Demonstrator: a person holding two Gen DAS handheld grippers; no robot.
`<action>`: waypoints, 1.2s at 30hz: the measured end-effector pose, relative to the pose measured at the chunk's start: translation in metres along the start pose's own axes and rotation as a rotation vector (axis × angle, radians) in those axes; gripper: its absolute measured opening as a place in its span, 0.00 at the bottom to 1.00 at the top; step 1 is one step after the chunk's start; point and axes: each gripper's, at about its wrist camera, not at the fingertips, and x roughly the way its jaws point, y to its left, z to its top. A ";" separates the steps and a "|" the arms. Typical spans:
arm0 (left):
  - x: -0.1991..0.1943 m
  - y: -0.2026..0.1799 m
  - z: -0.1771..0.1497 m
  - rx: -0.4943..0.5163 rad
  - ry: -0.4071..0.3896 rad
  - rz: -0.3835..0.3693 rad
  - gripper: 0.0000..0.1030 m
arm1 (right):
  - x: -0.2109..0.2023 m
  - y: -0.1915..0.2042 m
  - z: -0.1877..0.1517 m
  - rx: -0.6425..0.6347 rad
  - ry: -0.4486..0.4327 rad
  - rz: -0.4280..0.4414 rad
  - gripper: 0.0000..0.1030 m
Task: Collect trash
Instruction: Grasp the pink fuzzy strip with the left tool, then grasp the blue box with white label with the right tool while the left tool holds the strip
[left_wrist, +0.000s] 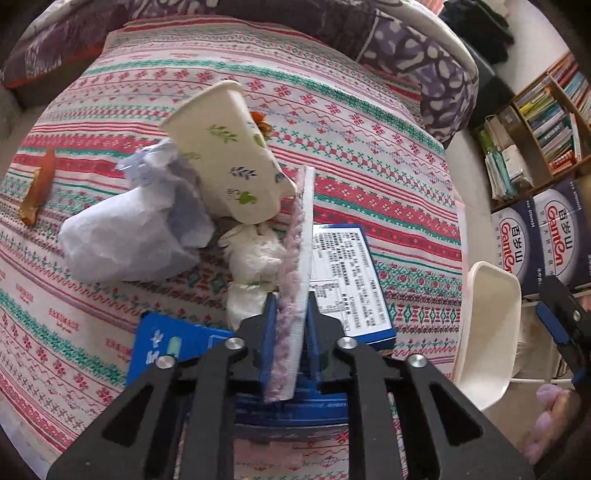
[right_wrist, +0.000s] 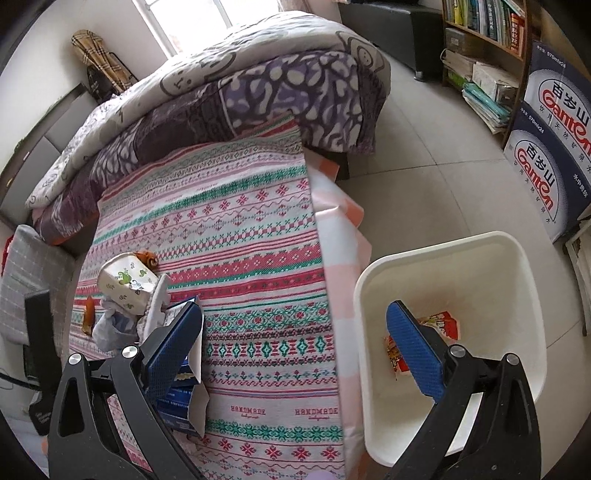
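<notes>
Left gripper (left_wrist: 291, 314) is clamped on a flat fuzzy-edged strip (left_wrist: 301, 254), long axis running 12–6 out from the jaws, above the litter pile on the patterned bedspread (left_wrist: 369, 155). The white bin (left_wrist: 487, 332) sits at 3 o'clock beside the bed. Right gripper (right_wrist: 295, 343) hangs spread wide, empty, with its right finger over that bin (right_wrist: 480, 280).

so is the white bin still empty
No, a red and white wrapper already lies at the bottom of the white bin.
</notes>
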 end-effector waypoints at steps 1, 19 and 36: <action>-0.004 0.003 -0.001 -0.001 -0.005 -0.006 0.13 | 0.002 0.003 -0.001 -0.005 0.004 -0.001 0.93; -0.113 0.048 -0.016 -0.077 -0.258 -0.073 0.11 | 0.048 0.104 -0.041 -0.214 0.109 0.017 0.93; -0.118 0.074 -0.023 -0.104 -0.272 -0.031 0.11 | 0.089 0.139 -0.065 -0.279 0.199 0.008 0.56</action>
